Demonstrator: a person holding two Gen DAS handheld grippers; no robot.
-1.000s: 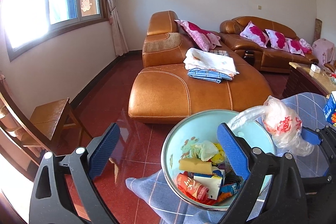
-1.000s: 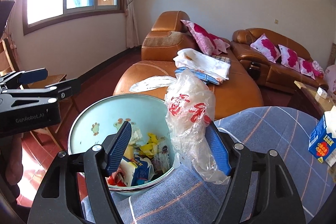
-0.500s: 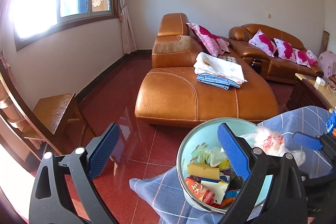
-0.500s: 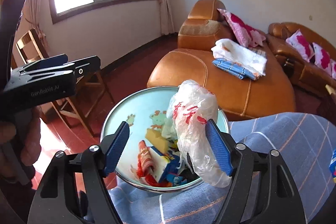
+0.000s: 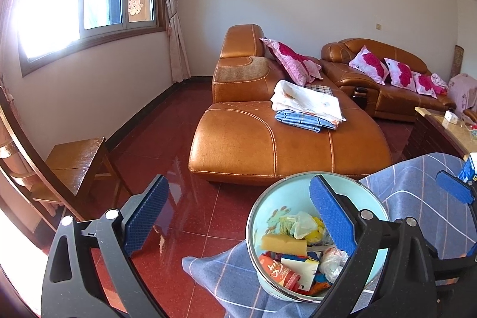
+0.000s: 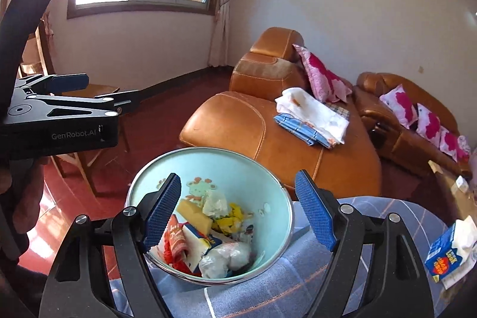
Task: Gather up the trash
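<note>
Now | both tools [image 5: 238, 216] [image 6: 238, 210] agape, empty | crumpled white plastic bag [image 6: 225, 258] lies in pale-blue bin [image 6: 238, 169]

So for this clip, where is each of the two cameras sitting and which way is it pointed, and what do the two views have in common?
Left wrist: on the left gripper, jaws open, facing over the red floor to the orange leather sofa; the right gripper's blue pad shows at the right edge.
Right wrist: on the right gripper, jaws open, tilted down into the pale blue round trash bin; the left gripper's black body and the person's hand show on the left.
Shared: bin with trash, sofa, blue checked cloth, window.
</note>
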